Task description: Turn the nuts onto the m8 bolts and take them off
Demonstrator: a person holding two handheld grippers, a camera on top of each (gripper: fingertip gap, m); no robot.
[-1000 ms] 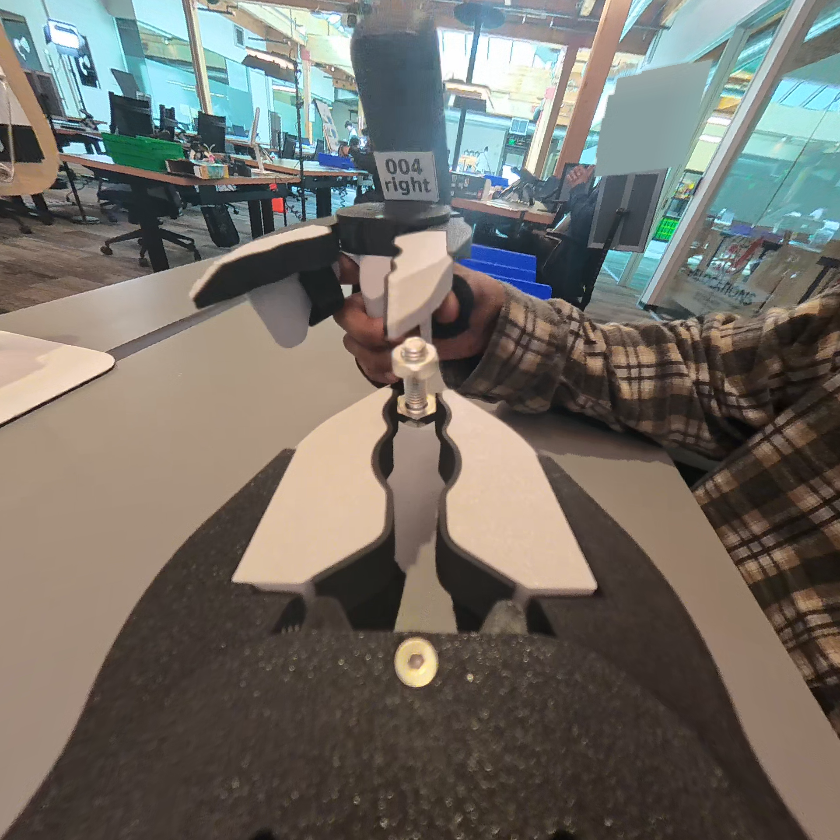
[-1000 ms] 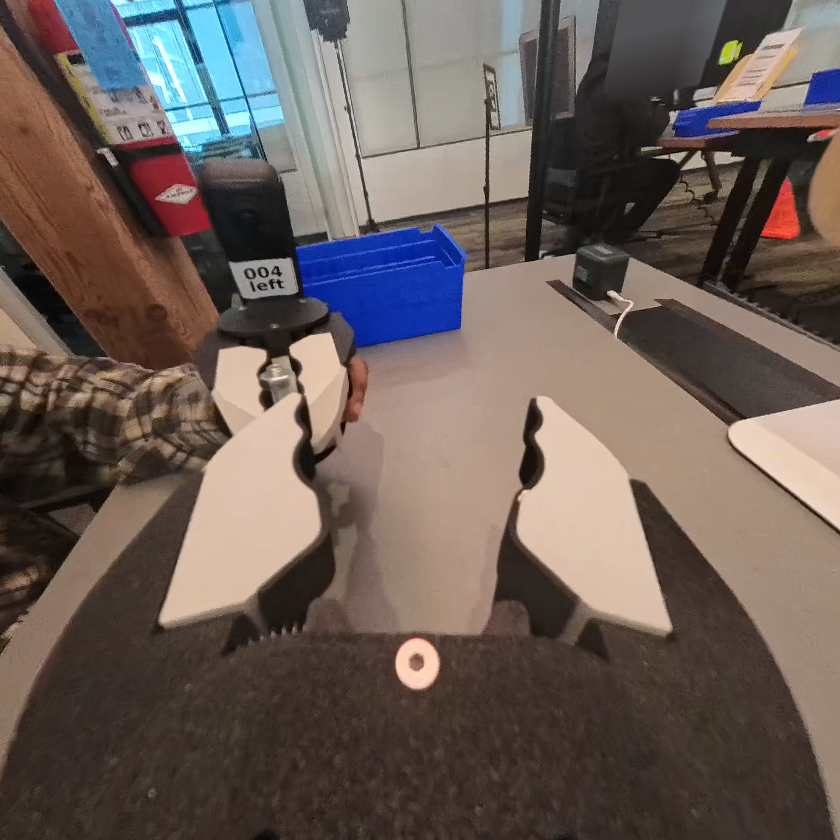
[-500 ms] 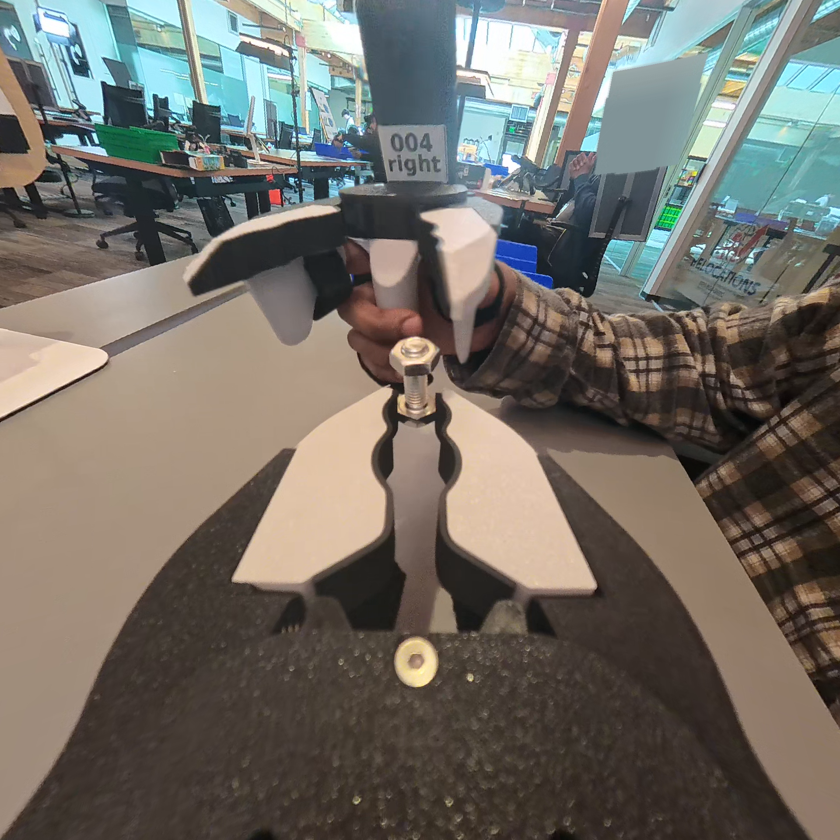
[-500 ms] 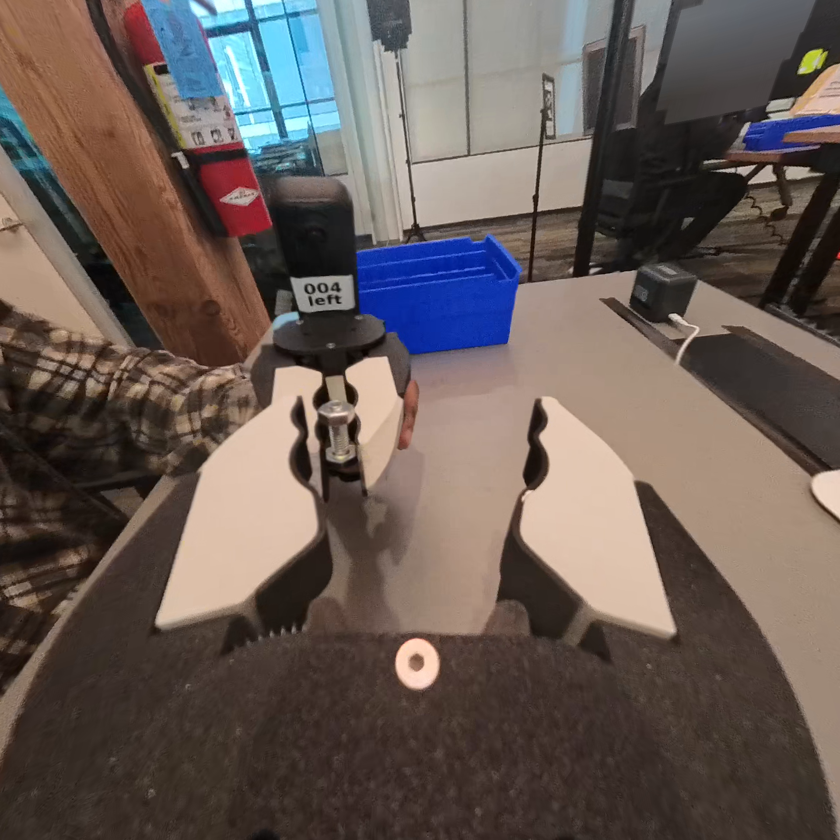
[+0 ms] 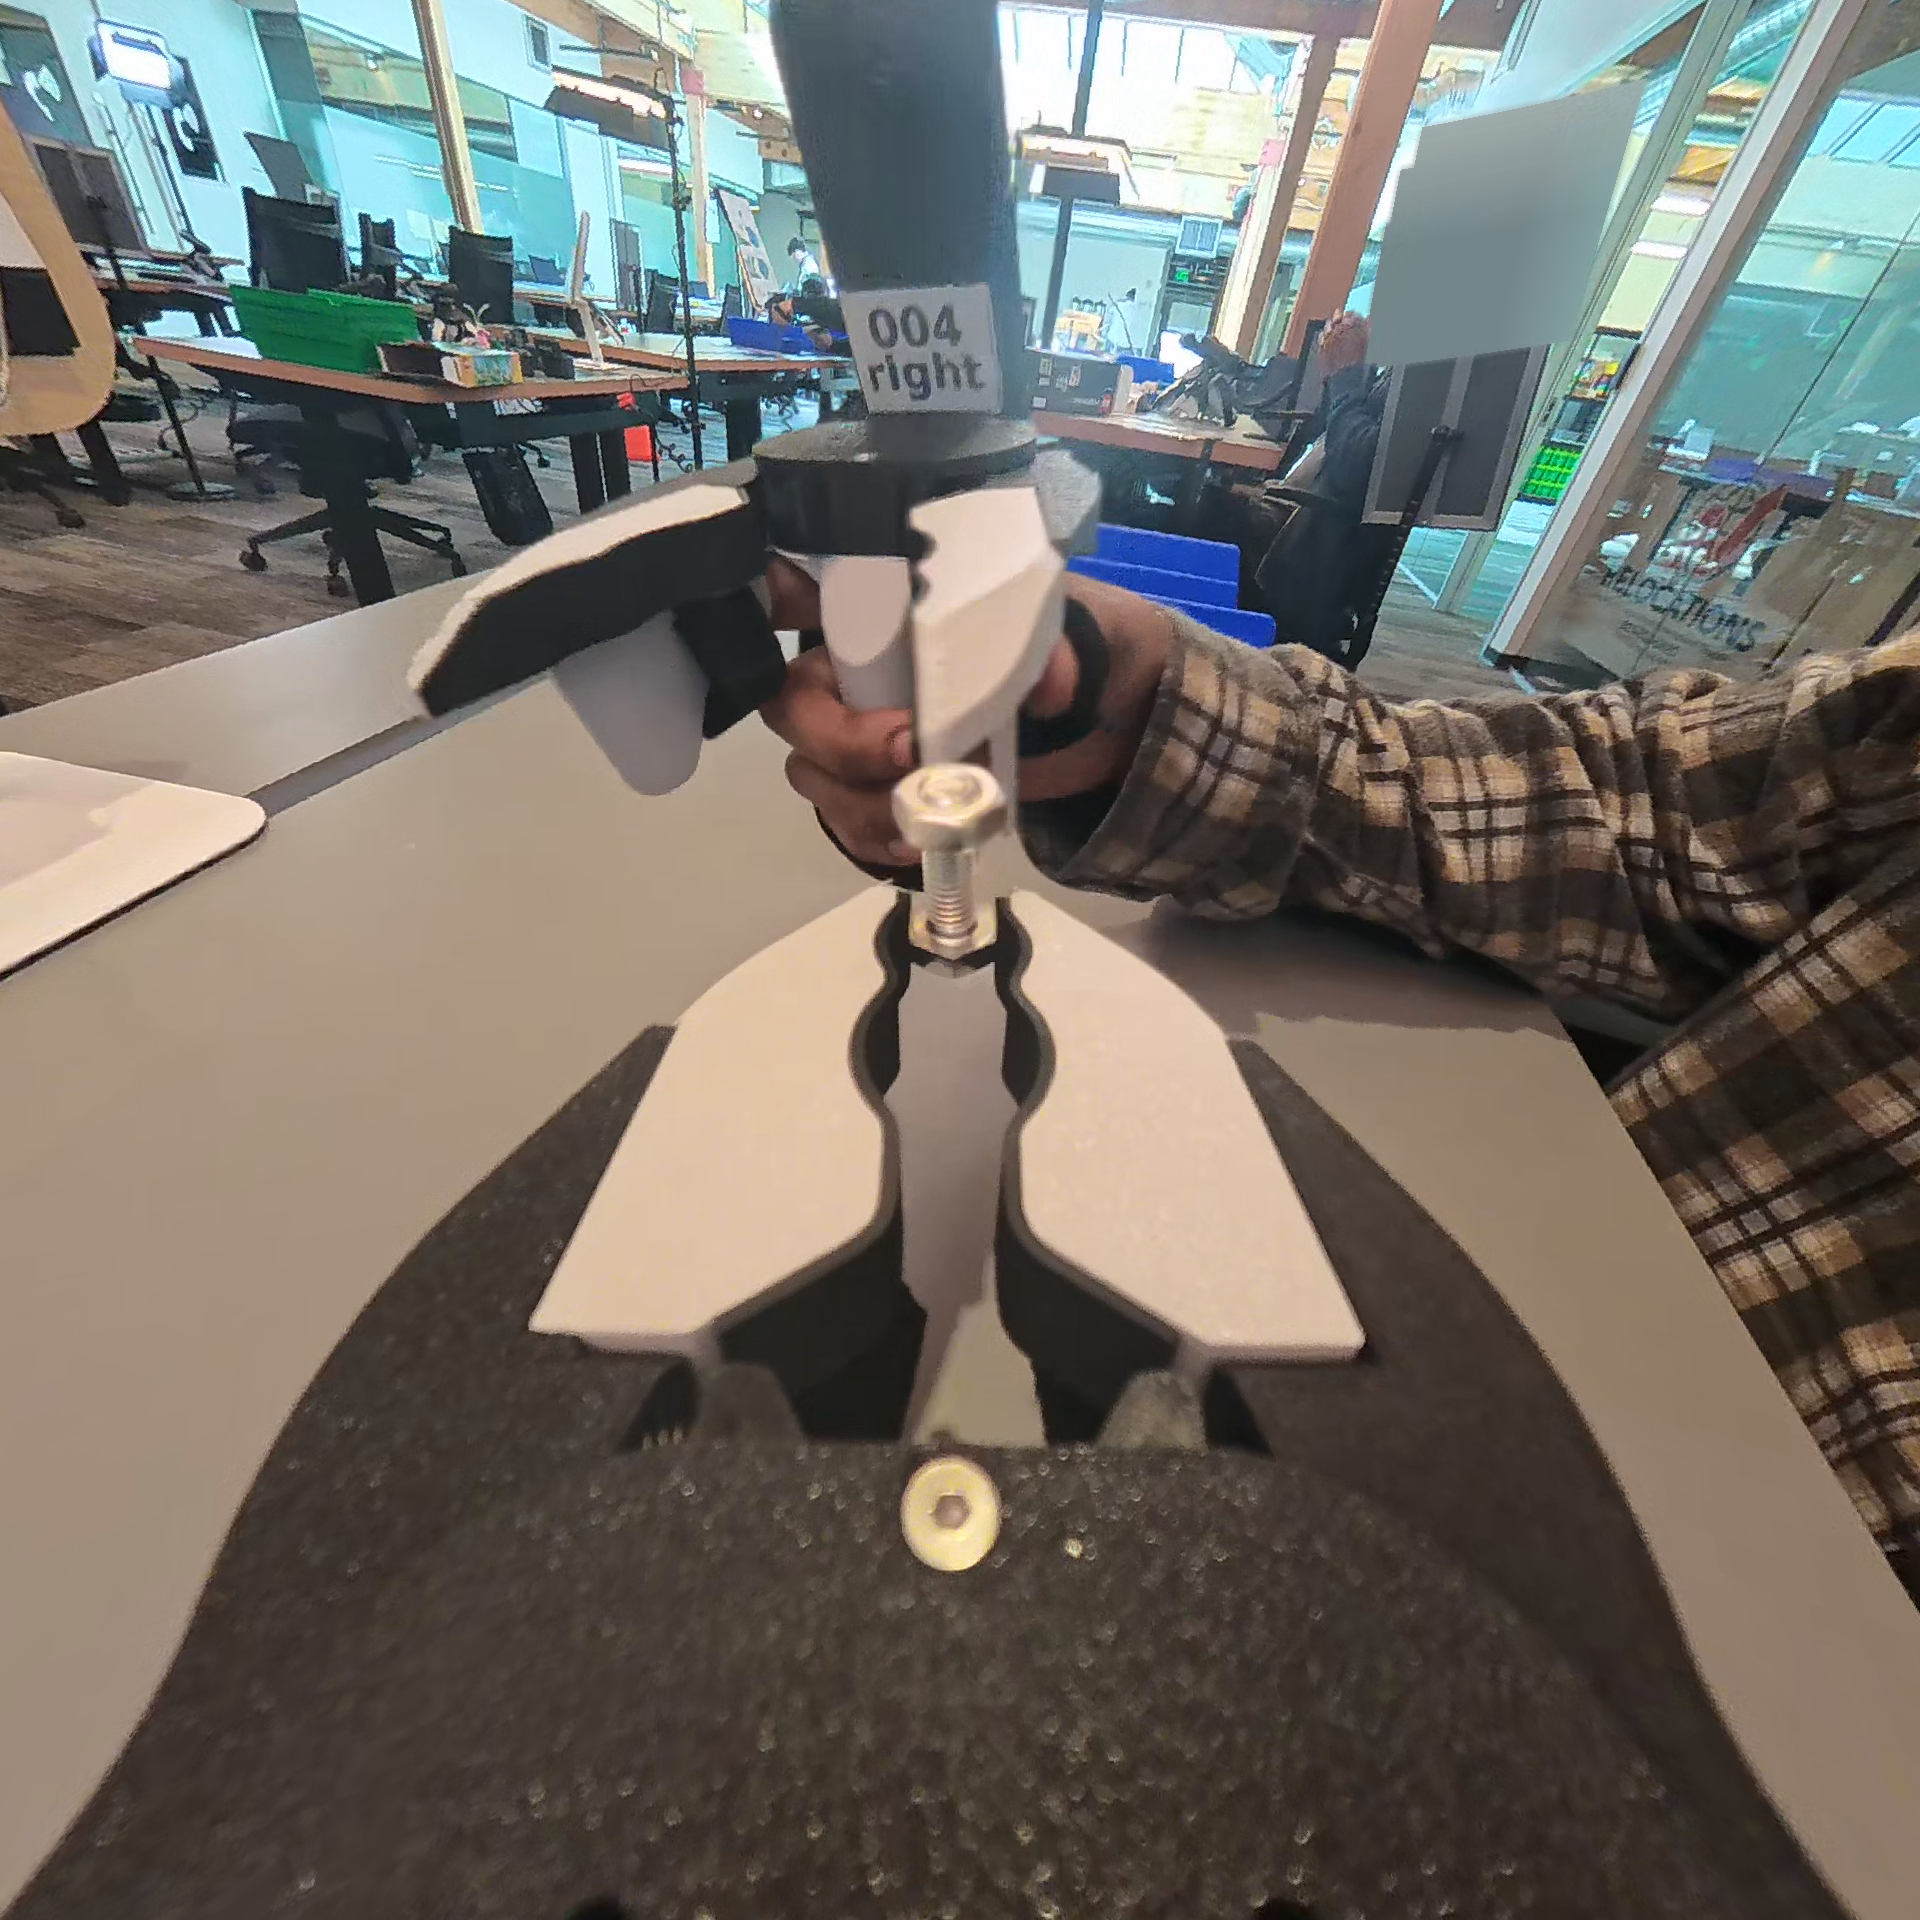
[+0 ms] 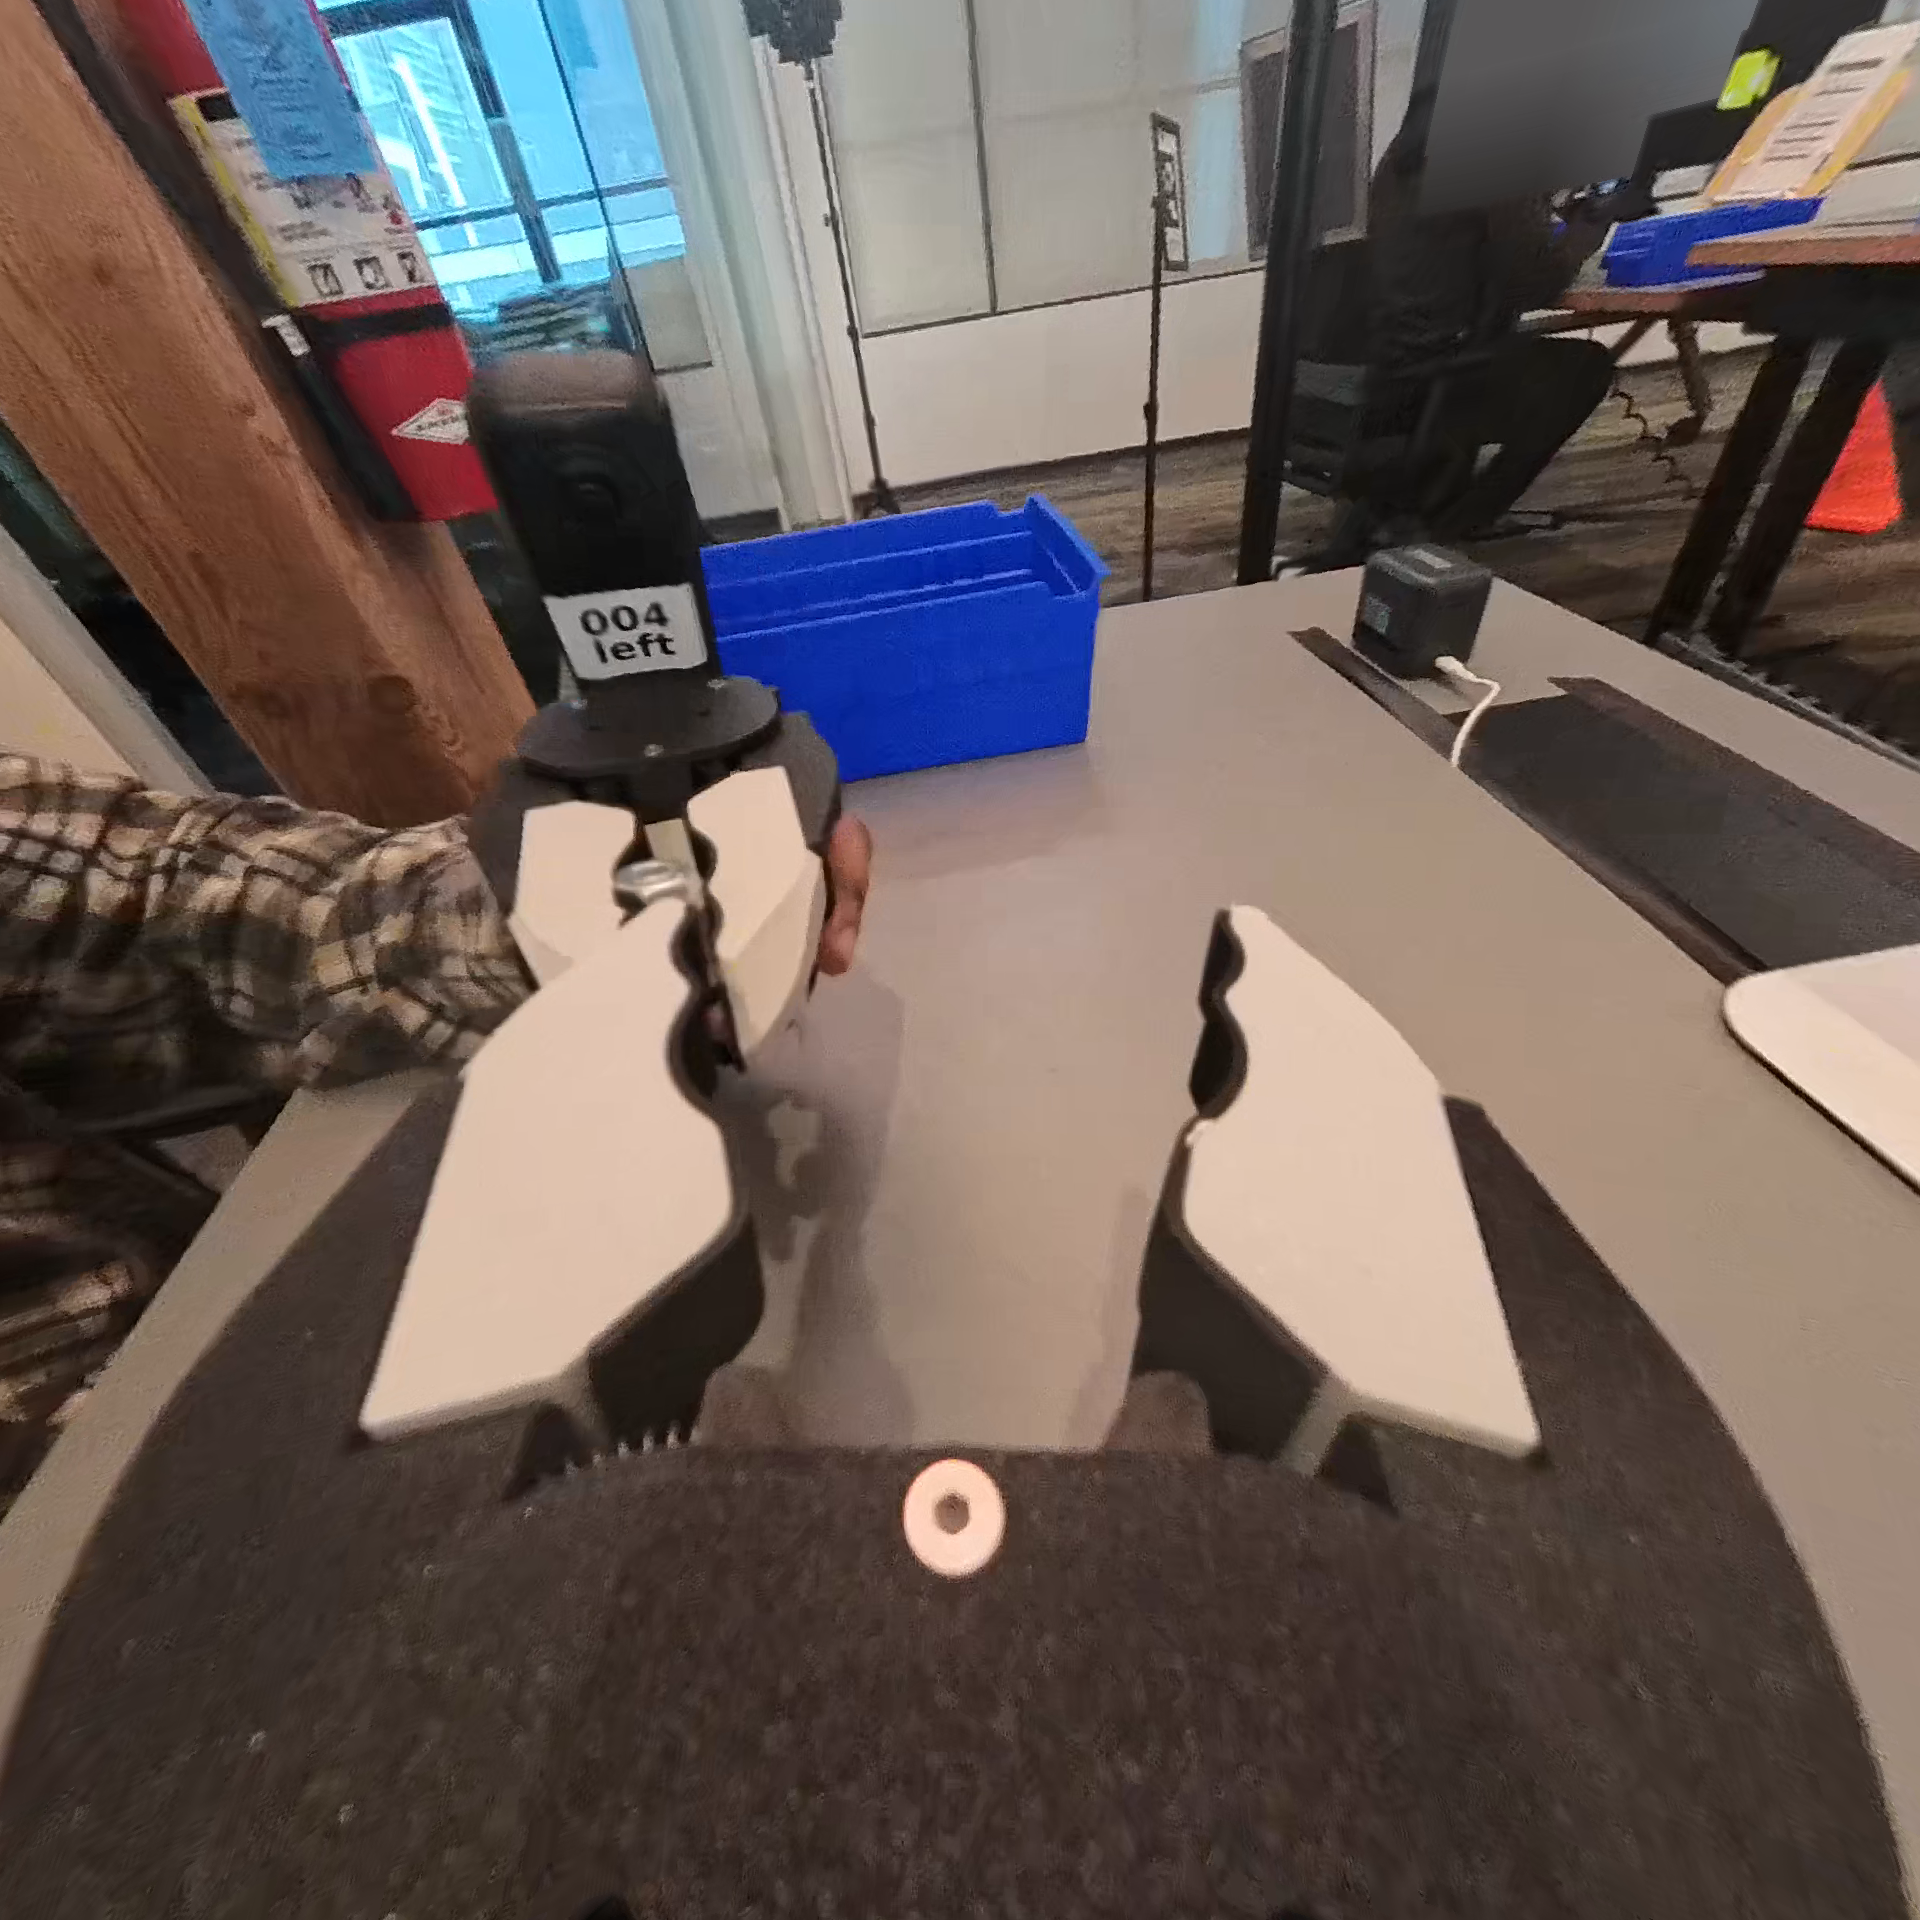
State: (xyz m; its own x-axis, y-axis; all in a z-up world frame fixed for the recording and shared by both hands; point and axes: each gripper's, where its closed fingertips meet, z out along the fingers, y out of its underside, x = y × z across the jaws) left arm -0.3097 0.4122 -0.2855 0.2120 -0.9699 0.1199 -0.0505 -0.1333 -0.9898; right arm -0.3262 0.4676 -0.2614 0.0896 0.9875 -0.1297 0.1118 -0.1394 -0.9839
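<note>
Left gripper [image 5: 948, 940] clenched on the head of an upright bolt [image 5: 948, 894]; right gripper [image 6: 954, 1023] spread wide, holding nothing.

The left wrist view shows the bolt's bare thread and a nut [image 5: 948, 814] at its top, with one right finger beside it. The right wrist view hides the thread behind its own finger but adds a blue bin [image 6: 904, 644], a red fire extinguisher [image 6: 400, 405] and a grey table [image 6: 1039, 883]. Each gripper's camera post carries a small white printed label.

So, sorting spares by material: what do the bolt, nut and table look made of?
Bolt: bright silver, glinting threads, probably plated or stainless steel. Nut: same shiny metal, likely steel. Table: flat matte grey, maybe laminate; can't confirm.
</note>
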